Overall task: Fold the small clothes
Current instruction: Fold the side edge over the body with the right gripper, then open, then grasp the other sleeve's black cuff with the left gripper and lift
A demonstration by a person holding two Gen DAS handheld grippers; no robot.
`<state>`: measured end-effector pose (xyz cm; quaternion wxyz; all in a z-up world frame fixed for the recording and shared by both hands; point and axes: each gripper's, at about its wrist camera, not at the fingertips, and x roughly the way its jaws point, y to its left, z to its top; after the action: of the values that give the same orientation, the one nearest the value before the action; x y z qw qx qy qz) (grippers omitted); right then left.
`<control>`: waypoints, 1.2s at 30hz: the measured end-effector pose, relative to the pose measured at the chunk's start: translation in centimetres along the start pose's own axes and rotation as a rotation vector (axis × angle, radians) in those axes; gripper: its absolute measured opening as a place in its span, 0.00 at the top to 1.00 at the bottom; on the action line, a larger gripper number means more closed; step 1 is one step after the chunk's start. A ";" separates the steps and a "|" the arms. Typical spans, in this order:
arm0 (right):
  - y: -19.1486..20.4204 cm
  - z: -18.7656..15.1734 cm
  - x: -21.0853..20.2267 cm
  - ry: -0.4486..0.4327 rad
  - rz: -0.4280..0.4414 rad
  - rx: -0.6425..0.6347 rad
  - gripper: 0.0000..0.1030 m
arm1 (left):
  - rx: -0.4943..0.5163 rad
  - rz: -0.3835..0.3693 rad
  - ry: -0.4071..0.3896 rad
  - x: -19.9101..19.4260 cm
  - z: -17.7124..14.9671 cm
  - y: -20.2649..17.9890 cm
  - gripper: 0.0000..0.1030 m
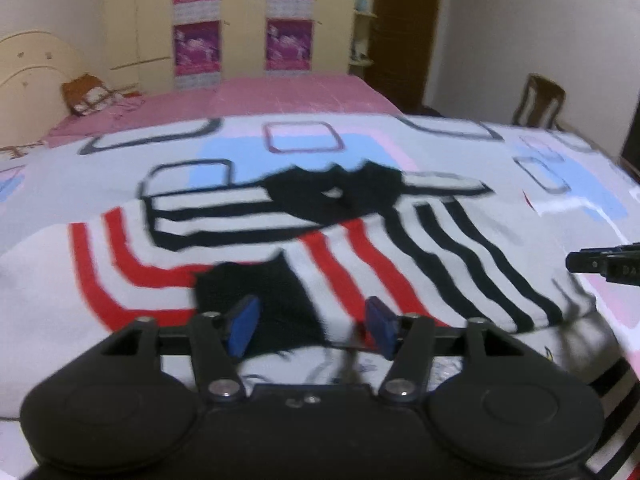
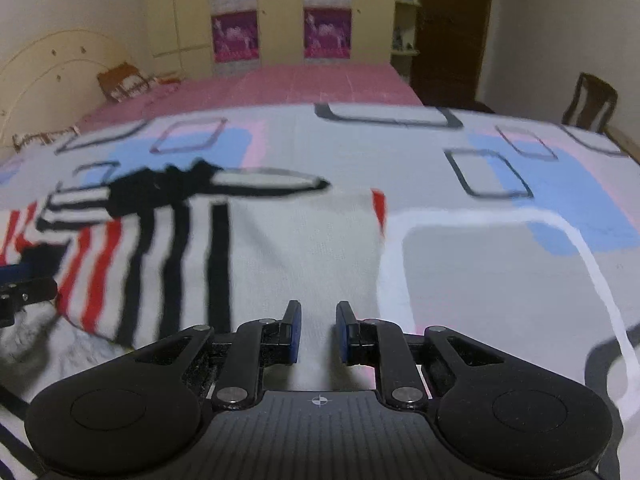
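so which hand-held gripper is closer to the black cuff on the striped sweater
Left. The left hand-held gripper hovers right over the black cuff; the right hand-held gripper sits over the sweater's plain white part, well aside.

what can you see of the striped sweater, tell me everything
The striped sweater looks like a white knit with red and black stripes, a black collar and a black cuff. It lies partly folded on the patterned bedsheet, one sleeve laid across the chest. The left gripper stands open at the cuff. The right gripper is over its plain white part; contact is unclear.
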<state>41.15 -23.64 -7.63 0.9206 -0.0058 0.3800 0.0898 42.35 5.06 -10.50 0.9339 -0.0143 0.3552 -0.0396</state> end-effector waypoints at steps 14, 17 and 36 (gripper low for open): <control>9.0 2.3 1.7 -0.001 0.196 -0.106 0.83 | -0.130 0.163 0.008 -3.0 -1.1 7.2 0.26; 10.5 1.1 1.2 0.013 0.226 -0.075 0.83 | -0.186 0.230 0.003 -5.1 -2.1 10.3 0.21; 16.5 1.5 1.6 -0.021 0.198 -0.084 0.39 | -0.886 0.403 -0.159 -15.0 -12.0 32.9 0.44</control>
<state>40.49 -7.01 -6.71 0.9101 -0.0058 0.3651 0.1961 25.29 39.12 -11.37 0.8513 -0.3440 0.2614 0.2978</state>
